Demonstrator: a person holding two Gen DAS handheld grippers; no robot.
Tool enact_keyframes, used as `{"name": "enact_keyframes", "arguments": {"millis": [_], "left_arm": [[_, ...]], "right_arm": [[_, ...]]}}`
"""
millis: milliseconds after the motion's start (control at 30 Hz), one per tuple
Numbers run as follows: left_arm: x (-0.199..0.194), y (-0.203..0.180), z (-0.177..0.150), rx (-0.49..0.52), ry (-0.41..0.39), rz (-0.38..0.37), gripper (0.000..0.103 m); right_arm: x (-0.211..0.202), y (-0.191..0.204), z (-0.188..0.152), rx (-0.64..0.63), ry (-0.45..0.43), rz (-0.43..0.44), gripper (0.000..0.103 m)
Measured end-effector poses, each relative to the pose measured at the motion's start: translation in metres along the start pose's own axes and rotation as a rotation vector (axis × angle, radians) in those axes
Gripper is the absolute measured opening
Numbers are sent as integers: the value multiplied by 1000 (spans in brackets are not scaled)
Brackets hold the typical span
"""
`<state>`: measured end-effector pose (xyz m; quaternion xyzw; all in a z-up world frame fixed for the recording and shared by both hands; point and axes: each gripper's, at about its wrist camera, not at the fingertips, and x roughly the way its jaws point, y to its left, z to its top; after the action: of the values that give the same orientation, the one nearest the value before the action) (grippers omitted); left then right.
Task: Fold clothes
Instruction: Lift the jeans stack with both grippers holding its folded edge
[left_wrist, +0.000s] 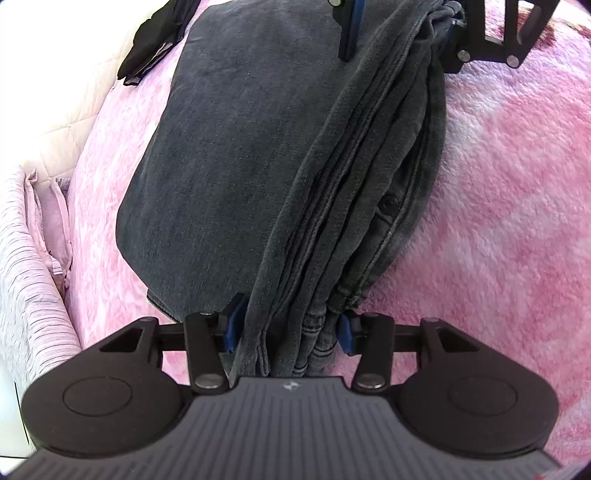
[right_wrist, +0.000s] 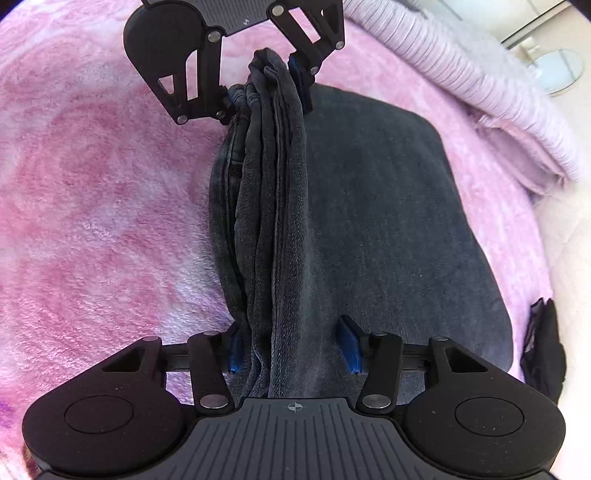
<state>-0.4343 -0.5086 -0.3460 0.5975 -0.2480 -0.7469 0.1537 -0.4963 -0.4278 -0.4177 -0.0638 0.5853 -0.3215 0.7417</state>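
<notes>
On the pink blanket (left_wrist: 498, 221): dark grey jeans (left_wrist: 236, 155) lie folded into a fat pad, with the stacked layer edges bunched into a ridge running 12 to 6 o'clock through both wrist views.

Left gripper (left_wrist: 288, 325): clamped on the near end of that ridge, blue pads pressing from 9 and 3 o'clock. It looks like it's pinching every layer at once so the stack can't slide apart.

Right gripper (right_wrist: 291, 350): straddling the opposite end. Its 9 o'clock pad sits against the ridge, but its 3 o'clock pad stands off with flat cloth between, so the jaws are apart to some degree; whether it's actually gripping, can't tell.

Why both ends: judging by the pose, holding the edge at two points keeps it straight and tight, whether the person means to carry it over for another fold or is setting it down.

Stage: the jeans are already several layers thick, so the fold is well along. A last tidy-up and a mid-fold would look the same here.

Surface: fluffy pink-and-white fleece, soft and grippy, so denim should drag rather than glide.

Room: a striped pale pink cover (right_wrist: 461, 59) bunches at 1 o'clock in the right view, and a small black garment (left_wrist: 155, 40) lies at 11 o'clock in the left view, near a white quilted edge (left_wrist: 85, 110).
</notes>
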Motion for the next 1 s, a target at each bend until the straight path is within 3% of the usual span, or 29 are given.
{"name": "enact_keyframes", "arguments": {"millis": [833,1000], "left_arm": [[-8,2,2,-39,-4,-7,38],[-21,4,11,-95,-6,-19,35]], "right_arm": [[-4,-5,1,17,46,57,49],[-12,-15,-2,82,61,62,39]]}}
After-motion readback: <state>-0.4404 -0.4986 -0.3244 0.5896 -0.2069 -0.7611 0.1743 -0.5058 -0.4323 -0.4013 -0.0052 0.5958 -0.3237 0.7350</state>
